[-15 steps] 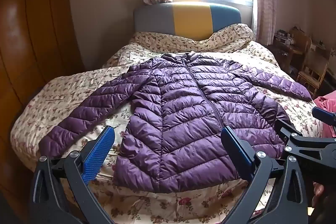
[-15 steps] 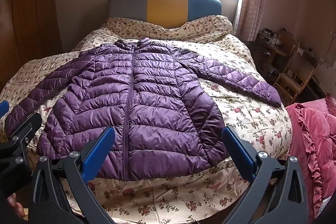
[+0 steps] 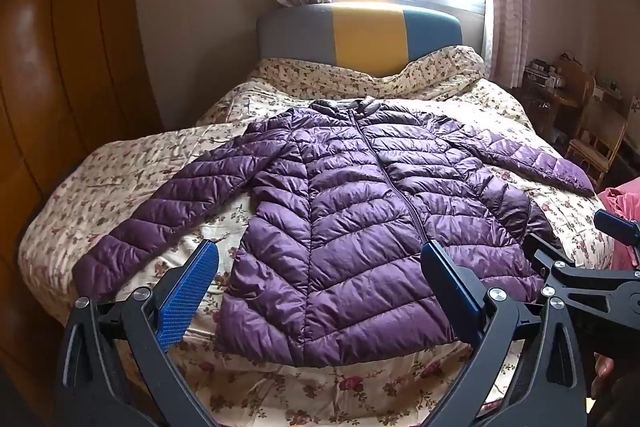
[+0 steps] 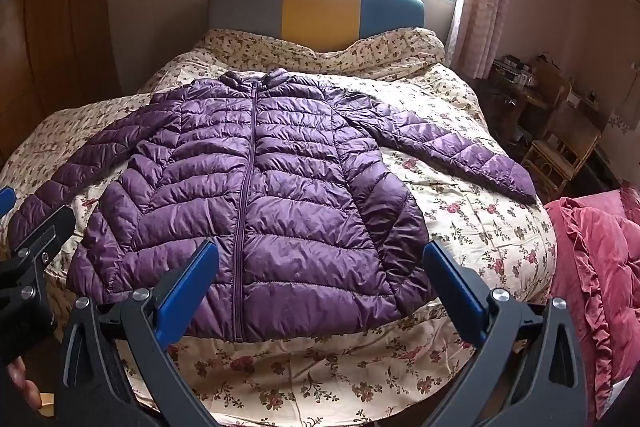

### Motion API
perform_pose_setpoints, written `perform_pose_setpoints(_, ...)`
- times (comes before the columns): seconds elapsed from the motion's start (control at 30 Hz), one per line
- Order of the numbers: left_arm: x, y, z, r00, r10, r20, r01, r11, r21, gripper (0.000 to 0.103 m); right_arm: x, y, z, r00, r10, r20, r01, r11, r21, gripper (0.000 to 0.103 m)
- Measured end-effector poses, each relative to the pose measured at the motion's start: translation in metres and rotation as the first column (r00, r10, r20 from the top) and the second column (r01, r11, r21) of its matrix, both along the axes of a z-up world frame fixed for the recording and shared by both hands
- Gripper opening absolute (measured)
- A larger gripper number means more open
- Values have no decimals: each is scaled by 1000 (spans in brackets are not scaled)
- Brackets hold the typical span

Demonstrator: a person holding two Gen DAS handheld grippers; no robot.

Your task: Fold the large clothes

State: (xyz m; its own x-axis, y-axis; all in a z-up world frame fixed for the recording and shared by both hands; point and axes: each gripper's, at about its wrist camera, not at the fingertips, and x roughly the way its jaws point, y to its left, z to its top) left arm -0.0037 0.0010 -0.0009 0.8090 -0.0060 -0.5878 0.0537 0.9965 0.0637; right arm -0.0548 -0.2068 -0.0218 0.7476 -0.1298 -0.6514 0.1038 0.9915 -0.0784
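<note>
A purple quilted puffer jacket [image 3: 352, 219] lies flat and zipped on the bed, front up, both sleeves spread out; it also shows in the right wrist view [image 4: 256, 187]. My left gripper [image 3: 320, 291] is open and empty, held above the jacket's hem near the foot of the bed. My right gripper [image 4: 320, 287] is open and empty, over the hem's right part. The right gripper's fingers [image 3: 616, 227] show at the right edge of the left wrist view. The left gripper's fingers [image 4: 40, 239] show at the left edge of the right wrist view.
The bed has a floral quilt [image 3: 120, 179] and a grey, yellow and teal headboard [image 3: 360, 31]. A wooden wardrobe [image 3: 52, 87] stands at the left. A pink ruffled blanket [image 4: 592, 267] lies at the right. Wooden chairs and a small table [image 4: 560, 131] stand by the window.
Both grippers have shifted very slightly; the view of the jacket is almost the same. Both stay open and empty.
</note>
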Motion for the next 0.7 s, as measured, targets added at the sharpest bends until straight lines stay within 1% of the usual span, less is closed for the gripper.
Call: perform_pose_setpoints(0.7,4,3,-4,1000,3,-7,-3,1000,-9,100,-1,0,1,1000,-3,0,3,1000,-13,101)
